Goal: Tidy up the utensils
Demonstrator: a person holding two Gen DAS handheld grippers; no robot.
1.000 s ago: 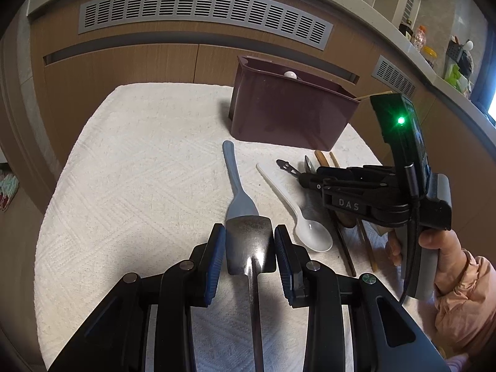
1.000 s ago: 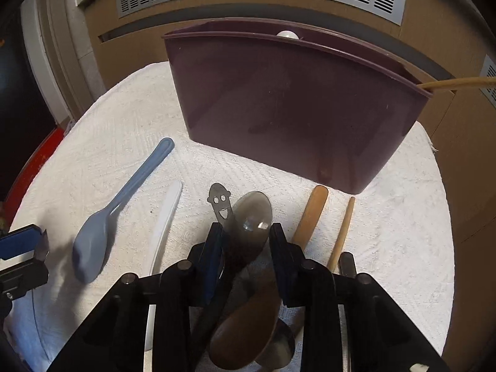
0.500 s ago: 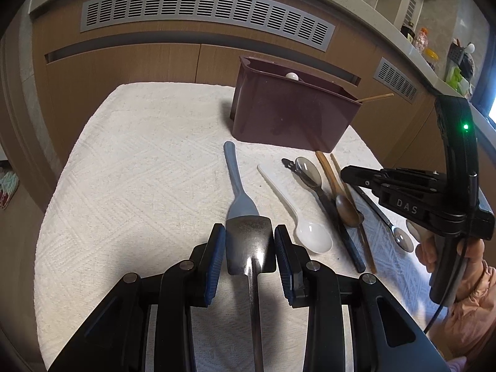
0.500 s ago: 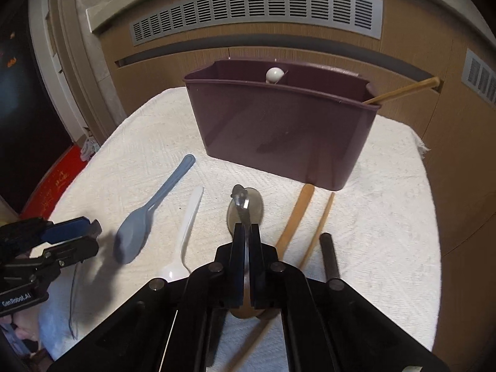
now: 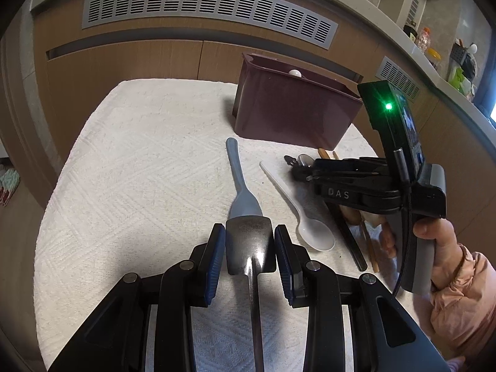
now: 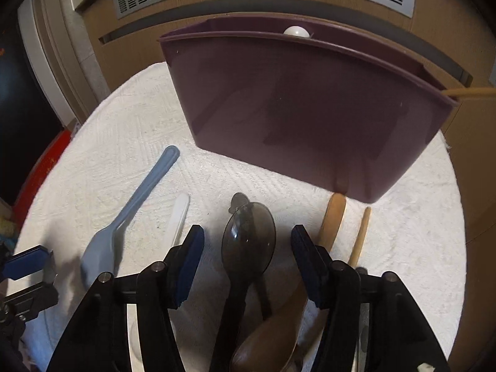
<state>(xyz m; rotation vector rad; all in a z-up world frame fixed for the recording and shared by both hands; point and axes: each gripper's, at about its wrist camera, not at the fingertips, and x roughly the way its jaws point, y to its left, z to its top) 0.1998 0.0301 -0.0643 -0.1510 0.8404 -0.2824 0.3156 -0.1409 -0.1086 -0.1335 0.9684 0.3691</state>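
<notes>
My left gripper (image 5: 250,248) has its jaws around the square blade of a metal spatula (image 5: 250,245) that lies on the white towel (image 5: 139,170); small gaps show at both pads. My right gripper (image 6: 248,245) is open and straddles a dark metal spoon (image 6: 248,241) lying on the towel. It also shows in the left wrist view (image 5: 313,172), low over the utensils. A blue-grey spoon (image 5: 237,183), a white plastic spoon (image 5: 297,210) and wooden spoons (image 6: 333,217) lie beside them. A maroon bin (image 6: 303,114) stands behind.
The bin holds a white-knobbed utensil (image 6: 296,31) and a wooden handle (image 6: 465,92) sticking out at its right. Wooden cabinet fronts with vent grilles (image 5: 201,9) rise behind the towel. The towel's left edge drops off toward the floor.
My right gripper was shut and raised half a second ago; it has opened and come down over the dark spoon again. My left gripper and the spatula have not moved.
</notes>
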